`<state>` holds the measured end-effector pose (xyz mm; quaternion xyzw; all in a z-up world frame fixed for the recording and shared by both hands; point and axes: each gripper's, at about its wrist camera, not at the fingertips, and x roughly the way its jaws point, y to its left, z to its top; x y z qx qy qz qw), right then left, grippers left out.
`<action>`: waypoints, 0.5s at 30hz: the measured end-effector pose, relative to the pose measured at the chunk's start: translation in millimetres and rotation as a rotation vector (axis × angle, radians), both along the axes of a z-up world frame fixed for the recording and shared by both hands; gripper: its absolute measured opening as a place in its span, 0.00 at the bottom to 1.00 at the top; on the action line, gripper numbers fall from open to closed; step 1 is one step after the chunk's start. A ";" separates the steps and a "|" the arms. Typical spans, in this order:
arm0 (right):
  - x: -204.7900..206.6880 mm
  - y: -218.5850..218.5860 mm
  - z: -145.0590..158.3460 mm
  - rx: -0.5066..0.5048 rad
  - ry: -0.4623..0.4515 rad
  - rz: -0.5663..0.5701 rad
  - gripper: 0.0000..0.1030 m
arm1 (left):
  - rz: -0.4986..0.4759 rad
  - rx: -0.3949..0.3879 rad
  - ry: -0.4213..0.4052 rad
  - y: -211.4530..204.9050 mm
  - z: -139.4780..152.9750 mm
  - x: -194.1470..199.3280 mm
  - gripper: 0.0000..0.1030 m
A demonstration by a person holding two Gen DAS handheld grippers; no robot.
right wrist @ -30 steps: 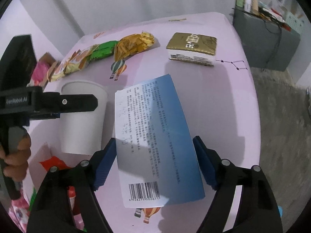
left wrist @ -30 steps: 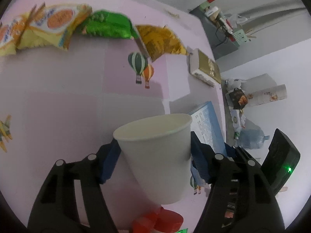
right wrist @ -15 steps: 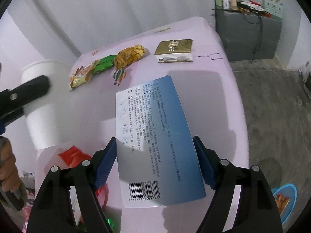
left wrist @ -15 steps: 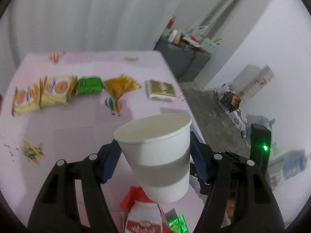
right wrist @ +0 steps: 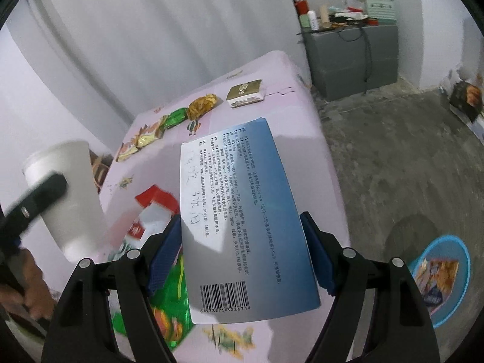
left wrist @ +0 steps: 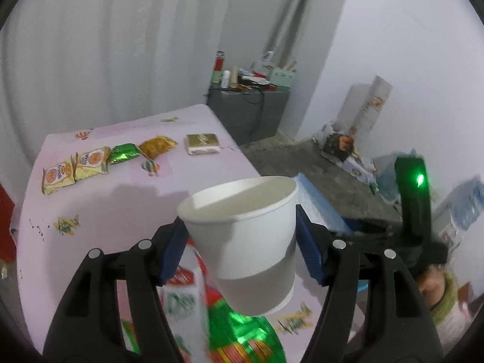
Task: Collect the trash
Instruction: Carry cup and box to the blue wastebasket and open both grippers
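My left gripper [left wrist: 242, 251] is shut on a white paper cup [left wrist: 245, 242], held upright well above the pink table [left wrist: 99, 211]. The cup also shows at the left of the right wrist view [right wrist: 65, 193]. My right gripper [right wrist: 242, 251] is shut on a blue and white medicine box [right wrist: 239, 220] with a barcode, held above the table's near right part. The box's blue edge shows behind the cup in the left wrist view [left wrist: 320, 205]. A blue bin [right wrist: 438, 275] with wrappers inside stands on the floor at the right.
Snack packets [left wrist: 75, 166], a green wrapper [left wrist: 122, 153], a golden wrapper [left wrist: 157, 145] and a gold box [left wrist: 202, 143] lie along the table's far side. A red and white carton [right wrist: 151, 214] and green wrapper [right wrist: 169, 299] lie near me. A grey cabinet [right wrist: 354, 51] stands behind.
Both grippers have risen and pulled back from the table with the cup and the box still held. The views now take in the room, the floor and the blue bin.
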<state>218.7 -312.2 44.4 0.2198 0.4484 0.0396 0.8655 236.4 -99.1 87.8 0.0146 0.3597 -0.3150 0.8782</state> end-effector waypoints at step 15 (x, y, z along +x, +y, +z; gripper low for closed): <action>-133.1 -46.4 -8.0 0.092 0.000 -0.226 0.72 | -0.149 0.092 -0.066 -62.0 -39.4 -95.5 0.61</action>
